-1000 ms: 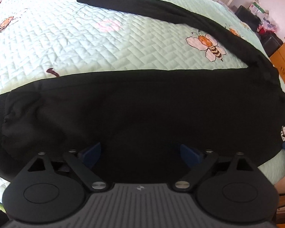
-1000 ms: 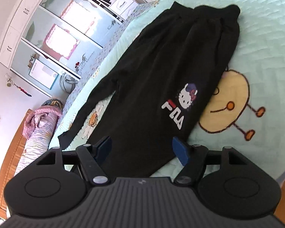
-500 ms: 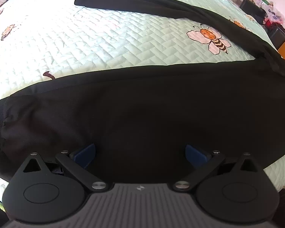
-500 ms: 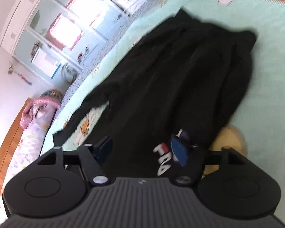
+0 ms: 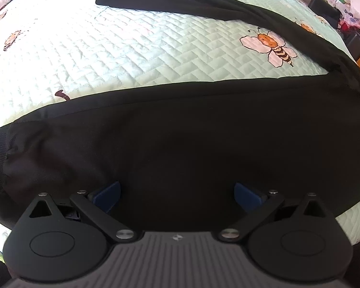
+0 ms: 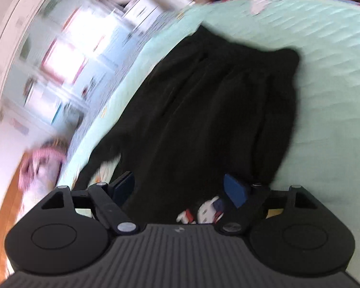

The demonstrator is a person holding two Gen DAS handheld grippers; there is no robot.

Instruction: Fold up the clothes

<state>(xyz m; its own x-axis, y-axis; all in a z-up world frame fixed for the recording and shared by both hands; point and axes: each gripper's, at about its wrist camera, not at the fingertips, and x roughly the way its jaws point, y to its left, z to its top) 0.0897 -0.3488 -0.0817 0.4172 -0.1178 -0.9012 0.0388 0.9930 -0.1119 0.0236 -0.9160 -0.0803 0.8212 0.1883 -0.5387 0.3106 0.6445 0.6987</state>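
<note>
A pair of black trousers (image 5: 180, 139) lies flat on a pale green quilted bedspread (image 5: 108, 55). One leg (image 5: 204, 7) stretches away to the far left in the left wrist view. My left gripper (image 5: 177, 194) is open and empty, low over the near leg. In the blurred right wrist view the trousers (image 6: 216, 108) run away toward the waistband (image 6: 264, 50). My right gripper (image 6: 180, 188) is open and empty over the fabric, with the white cartoon logo (image 6: 204, 212) just beneath it.
The bedspread has bee prints (image 5: 271, 45). Dark boxes and clutter (image 5: 348, 28) stand past the bed's right edge. In the right wrist view a white wardrobe (image 6: 60, 55) and a pink bundle (image 6: 43, 160) are at the left.
My left gripper has crept forward and lower over the near leg. My right gripper has moved quickly forward along the trousers, so the logo has slid under it and the view is blurred.
</note>
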